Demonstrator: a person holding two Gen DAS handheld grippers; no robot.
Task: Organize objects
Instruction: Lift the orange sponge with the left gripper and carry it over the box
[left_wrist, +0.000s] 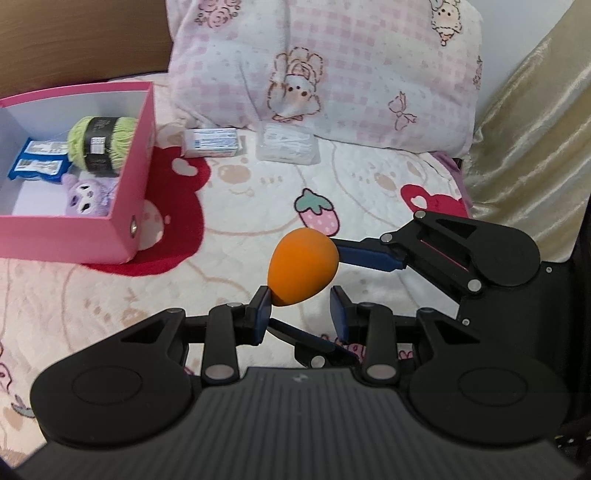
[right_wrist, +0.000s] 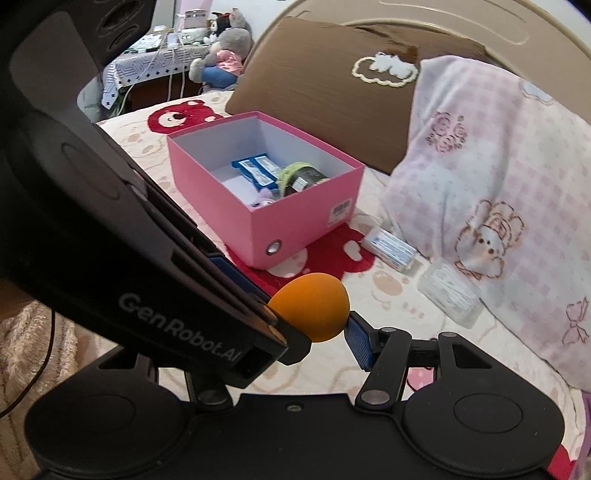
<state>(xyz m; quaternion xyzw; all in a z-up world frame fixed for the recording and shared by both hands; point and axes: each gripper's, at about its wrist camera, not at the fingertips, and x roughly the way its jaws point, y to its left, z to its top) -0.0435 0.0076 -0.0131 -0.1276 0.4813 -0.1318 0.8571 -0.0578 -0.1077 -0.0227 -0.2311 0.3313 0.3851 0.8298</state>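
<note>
An orange egg-shaped sponge (left_wrist: 303, 266) is held above the bed between the fingers of my right gripper (left_wrist: 314, 291), which comes in from the right; it also shows in the right wrist view (right_wrist: 314, 312). My right gripper (right_wrist: 314, 325) is shut on it. My left gripper (left_wrist: 301, 314) is open right below the sponge, its left pad touching the sponge's lower end. A pink box (left_wrist: 125, 177) at the left holds green yarn (left_wrist: 101, 142), blue packets (left_wrist: 37, 162) and a purple plush (left_wrist: 86, 194). The box also shows in the right wrist view (right_wrist: 295, 225).
A white and blue packet (left_wrist: 212, 142) and a clear pack of cotton swabs (left_wrist: 288, 144) lie on the bed by a pink checked pillow (left_wrist: 332, 66). A brown cushion (right_wrist: 325, 85) stands behind the box. A gold curtain (left_wrist: 535, 122) hangs at the right.
</note>
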